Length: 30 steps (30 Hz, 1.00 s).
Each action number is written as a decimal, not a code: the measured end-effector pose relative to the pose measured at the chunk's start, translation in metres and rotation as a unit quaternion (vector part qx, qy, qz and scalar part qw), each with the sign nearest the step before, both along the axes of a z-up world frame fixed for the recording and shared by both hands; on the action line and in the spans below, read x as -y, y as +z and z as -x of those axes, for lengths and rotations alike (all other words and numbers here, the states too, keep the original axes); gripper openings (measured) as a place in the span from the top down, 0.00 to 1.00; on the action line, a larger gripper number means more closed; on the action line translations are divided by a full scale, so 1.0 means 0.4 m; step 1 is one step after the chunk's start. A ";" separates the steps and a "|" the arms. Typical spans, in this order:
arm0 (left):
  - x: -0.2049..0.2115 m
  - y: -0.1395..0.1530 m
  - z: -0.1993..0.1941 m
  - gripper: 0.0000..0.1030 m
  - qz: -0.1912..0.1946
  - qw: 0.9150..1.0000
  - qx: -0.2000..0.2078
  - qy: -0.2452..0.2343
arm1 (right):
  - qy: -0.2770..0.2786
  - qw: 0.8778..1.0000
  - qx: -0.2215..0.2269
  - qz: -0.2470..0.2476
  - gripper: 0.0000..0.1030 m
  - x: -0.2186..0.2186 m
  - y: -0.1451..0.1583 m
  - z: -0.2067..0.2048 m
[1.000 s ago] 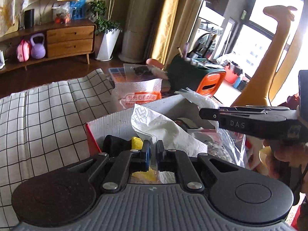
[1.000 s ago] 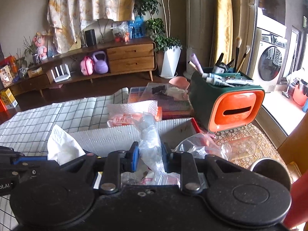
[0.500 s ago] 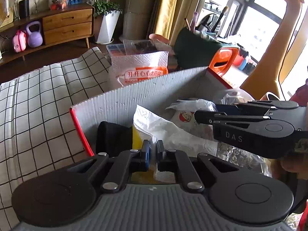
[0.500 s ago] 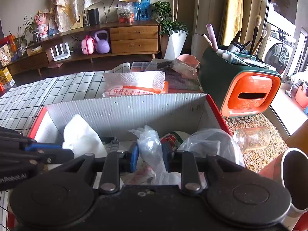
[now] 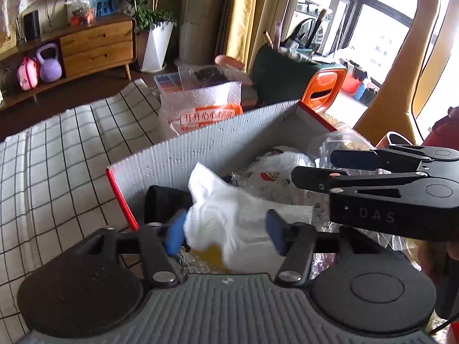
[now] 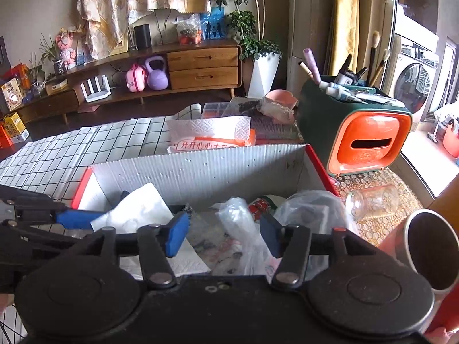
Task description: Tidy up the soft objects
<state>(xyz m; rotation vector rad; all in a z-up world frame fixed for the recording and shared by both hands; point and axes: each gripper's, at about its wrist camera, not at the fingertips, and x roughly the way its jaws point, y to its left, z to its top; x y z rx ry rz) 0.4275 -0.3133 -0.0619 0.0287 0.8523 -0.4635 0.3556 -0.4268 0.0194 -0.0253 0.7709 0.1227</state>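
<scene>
both grippers released over the box (image 6: 200,169): left gripper (image 5: 225,230) straddles the tissue (image 5: 226,215) by its left end wall, right gripper (image 6: 223,236) straddles the plastic bag (image 6: 243,229) nearer its right end

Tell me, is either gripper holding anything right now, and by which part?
Nothing is held. The left gripper stands open around the white tissue, the right gripper open around the clear plastic bag, both in the box.

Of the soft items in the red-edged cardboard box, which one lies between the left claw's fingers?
The white crumpled paper tissue, lying loose between the open left claw; the clear plastic bags lie farther right in the box.
</scene>
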 end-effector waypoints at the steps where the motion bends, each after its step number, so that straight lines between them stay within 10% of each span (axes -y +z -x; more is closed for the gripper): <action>1: -0.003 0.008 0.007 0.36 0.002 1.000 0.002 0.001 | -0.004 1.000 0.004 -0.001 0.44 0.002 0.008 0.008; 30: -0.148 0.217 0.362 0.34 0.044 0.996 0.075 -0.018 | 0.024 0.995 0.083 -0.054 0.15 -0.040 0.204 0.386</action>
